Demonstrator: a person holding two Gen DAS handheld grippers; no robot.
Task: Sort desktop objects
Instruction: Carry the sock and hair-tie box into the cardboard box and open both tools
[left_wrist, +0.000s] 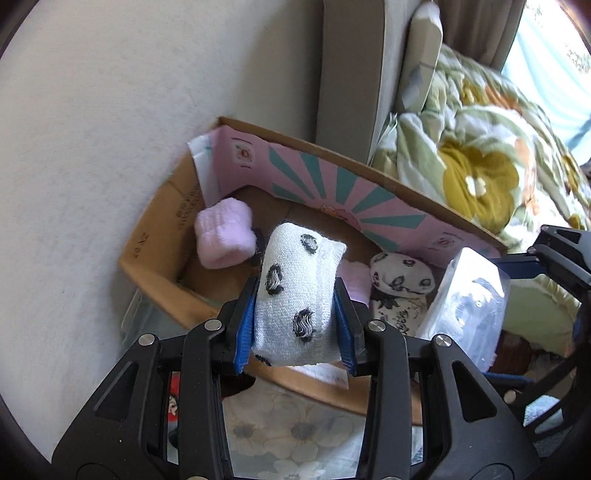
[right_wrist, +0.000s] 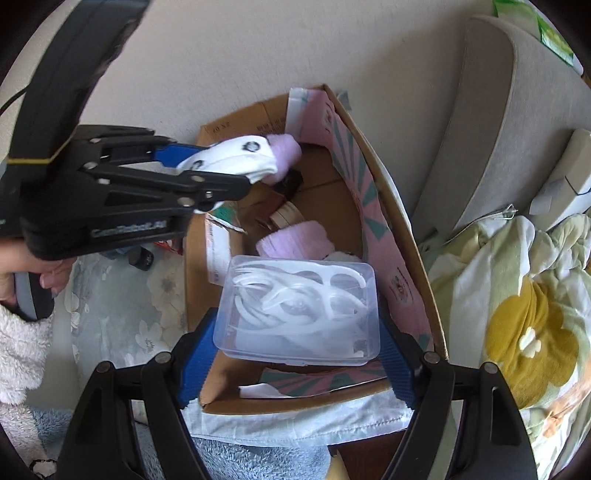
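White wall, bed with floral quilt behind cardboard box. Left tool clamped spotted sock roll, long axis toward wall; right tool gripped clear plastic case crosswise over box.

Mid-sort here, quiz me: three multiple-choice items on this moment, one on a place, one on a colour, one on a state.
1. Where is the clear plastic case?
A. on the bed
B. between the right gripper's pads, over the cardboard box
C. on the floor

2. What colour are the spots on the sock roll in the left gripper?
A. black
B. red
C. green

3. How is the right gripper?
A. empty
B. out of view
C. clamped on the case

Answers: B, the blue pads flank it above the box; A, dark spots on white knit; C, both pads press its sides.
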